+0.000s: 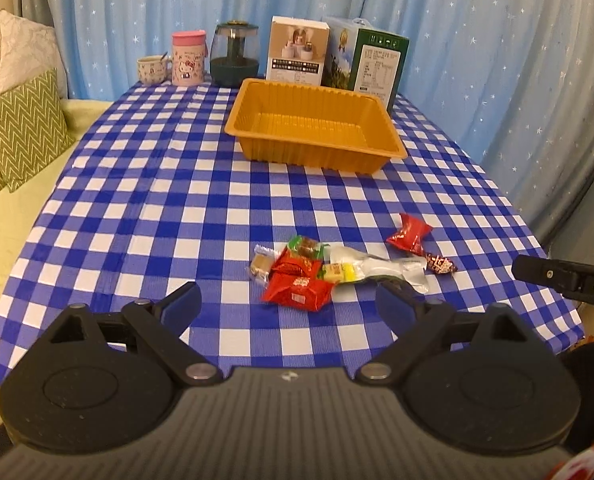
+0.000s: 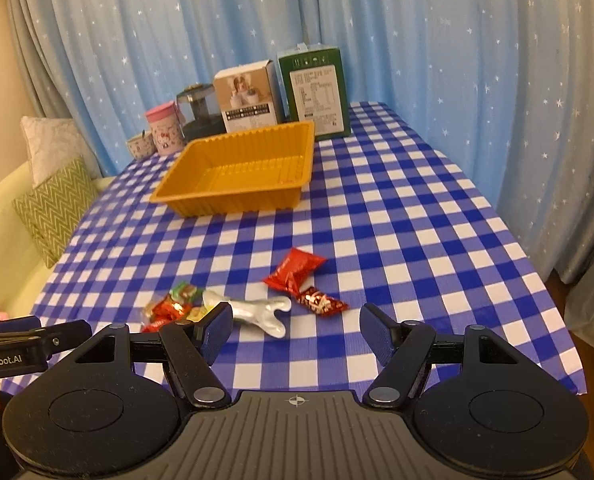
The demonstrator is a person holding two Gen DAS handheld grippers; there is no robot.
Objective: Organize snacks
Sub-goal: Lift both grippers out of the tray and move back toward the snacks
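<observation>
Several wrapped snacks lie on the checked tablecloth near the front: red packets (image 1: 297, 293) (image 2: 295, 270), a silver pouch (image 1: 389, 270) (image 2: 257, 312), a small dark red candy (image 1: 441, 265) (image 2: 323, 303) and a beige candy (image 1: 262, 266). An empty orange tray (image 1: 317, 152) (image 2: 233, 200) stands farther back. My left gripper (image 1: 289, 300) is open and empty just in front of the snack pile. My right gripper (image 2: 297, 330) is open and empty, in front of the silver pouch and the dark red candy.
At the table's back stand a mug (image 1: 151, 70), a pink cup (image 1: 188, 58), a dark jar (image 1: 235, 56), a white box (image 1: 299, 50) and a green box (image 1: 371, 64). A sofa with cushions (image 1: 21, 128) is left. Curtains hang behind.
</observation>
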